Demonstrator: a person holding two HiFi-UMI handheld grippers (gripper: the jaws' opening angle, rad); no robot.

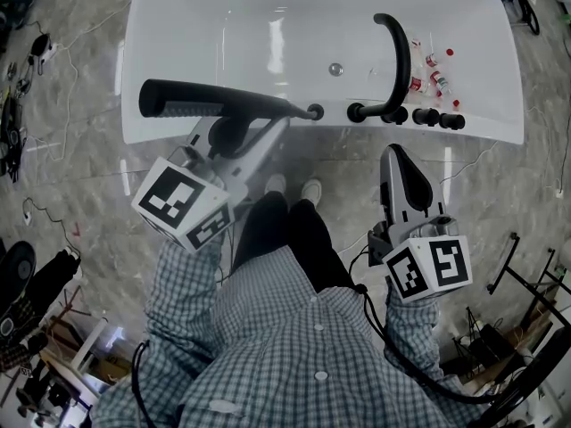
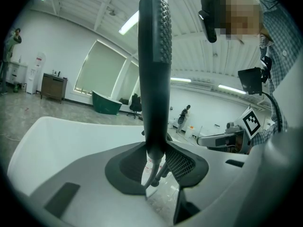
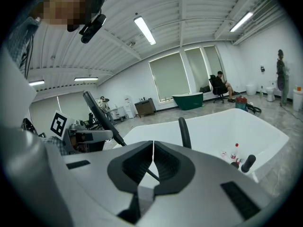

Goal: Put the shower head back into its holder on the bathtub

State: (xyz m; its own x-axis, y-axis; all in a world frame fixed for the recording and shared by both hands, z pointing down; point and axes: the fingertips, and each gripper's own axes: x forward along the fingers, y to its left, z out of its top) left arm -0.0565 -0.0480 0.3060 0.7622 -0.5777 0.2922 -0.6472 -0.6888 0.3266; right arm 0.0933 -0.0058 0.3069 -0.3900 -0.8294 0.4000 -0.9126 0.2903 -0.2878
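The right gripper (image 3: 152, 161) hangs closed and empty, leaving the job to 1 tool. The left gripper (image 2: 154, 161) clamps the shower head (image 1: 214, 103) by its handle, held level with its narrow end at the holder (image 1: 314, 111) on the bathtub (image 1: 500, 123) rim, apparently lined up for seating.

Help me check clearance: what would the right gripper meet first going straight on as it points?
Most likely the bathtub's near rim, by the black spout's base; the right gripper, jaws shut and empty, points there. Height is unclear, so it could strike the spout instead.
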